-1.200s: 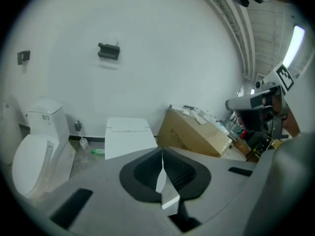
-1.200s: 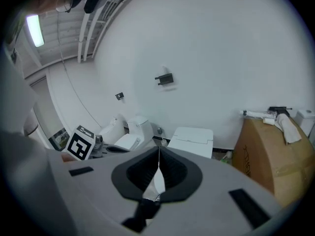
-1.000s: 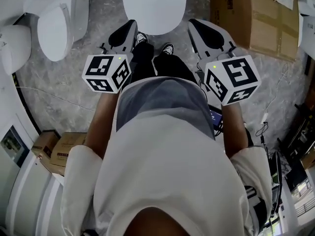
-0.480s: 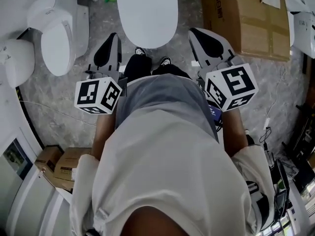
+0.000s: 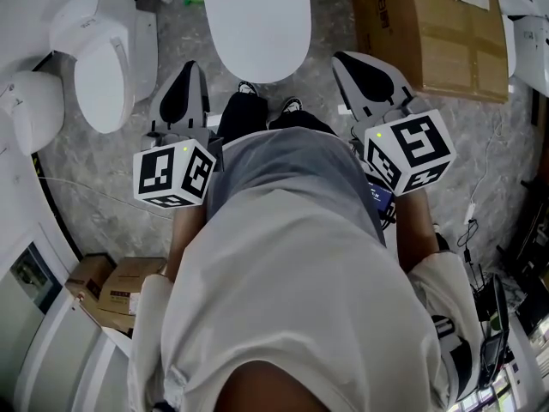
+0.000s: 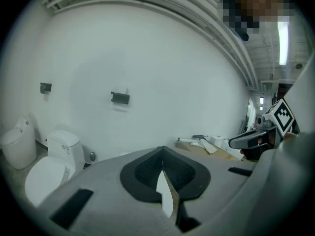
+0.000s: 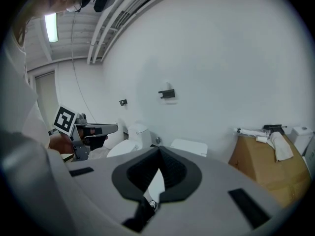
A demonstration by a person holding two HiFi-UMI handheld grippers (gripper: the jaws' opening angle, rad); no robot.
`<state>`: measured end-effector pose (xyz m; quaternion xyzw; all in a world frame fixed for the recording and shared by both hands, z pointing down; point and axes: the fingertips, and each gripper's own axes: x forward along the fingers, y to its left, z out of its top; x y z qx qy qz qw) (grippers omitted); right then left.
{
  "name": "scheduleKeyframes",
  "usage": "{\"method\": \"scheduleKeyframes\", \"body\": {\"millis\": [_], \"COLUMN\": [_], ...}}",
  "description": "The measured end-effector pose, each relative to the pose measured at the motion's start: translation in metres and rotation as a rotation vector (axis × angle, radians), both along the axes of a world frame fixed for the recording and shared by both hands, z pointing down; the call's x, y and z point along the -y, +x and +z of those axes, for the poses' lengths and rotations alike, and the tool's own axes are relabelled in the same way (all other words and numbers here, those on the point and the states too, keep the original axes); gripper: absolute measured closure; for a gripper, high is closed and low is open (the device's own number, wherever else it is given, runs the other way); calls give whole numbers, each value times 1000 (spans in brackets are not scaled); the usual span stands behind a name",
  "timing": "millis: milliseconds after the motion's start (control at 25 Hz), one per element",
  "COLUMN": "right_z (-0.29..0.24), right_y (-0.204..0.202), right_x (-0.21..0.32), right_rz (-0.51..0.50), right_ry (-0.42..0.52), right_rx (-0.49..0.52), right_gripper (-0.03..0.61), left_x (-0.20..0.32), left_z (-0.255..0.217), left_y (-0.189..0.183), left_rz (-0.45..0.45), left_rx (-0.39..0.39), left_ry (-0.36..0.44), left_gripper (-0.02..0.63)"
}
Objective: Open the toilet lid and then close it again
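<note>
Grey marble floor (image 5: pixel 86 157) in the head view; the toilet lid (image 5: pixel 257 24) lies shut ahead of your feet, clear of your left tool (image 5: pixel 190 67) and right tool (image 5: pixel 343 58); the left gripper view shows the left tool pressed together, empty; the right gripper view, the right tool likewise.

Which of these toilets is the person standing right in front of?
The centre toilet, closed lid just beyond the shoes; the left toilet and far-left toilet stand aside.
</note>
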<state>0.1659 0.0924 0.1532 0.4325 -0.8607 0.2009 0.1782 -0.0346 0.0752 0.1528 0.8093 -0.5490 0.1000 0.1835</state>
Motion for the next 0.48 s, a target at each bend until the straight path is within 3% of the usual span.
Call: {"method": "scheduleKeyframes", "body": {"millis": [480], "right_z": [6], "right_y": [7], "right_x": [-19], "right_rz": [-3], "right_ry": [-13], "right_rx": [-24], "right_gripper": [569], "left_x": [-20], "left_z": [19], "left_y": [17], "left_rz": [57], "left_rx": [4], "left_ry": [-60], "left_gripper": [604]}}
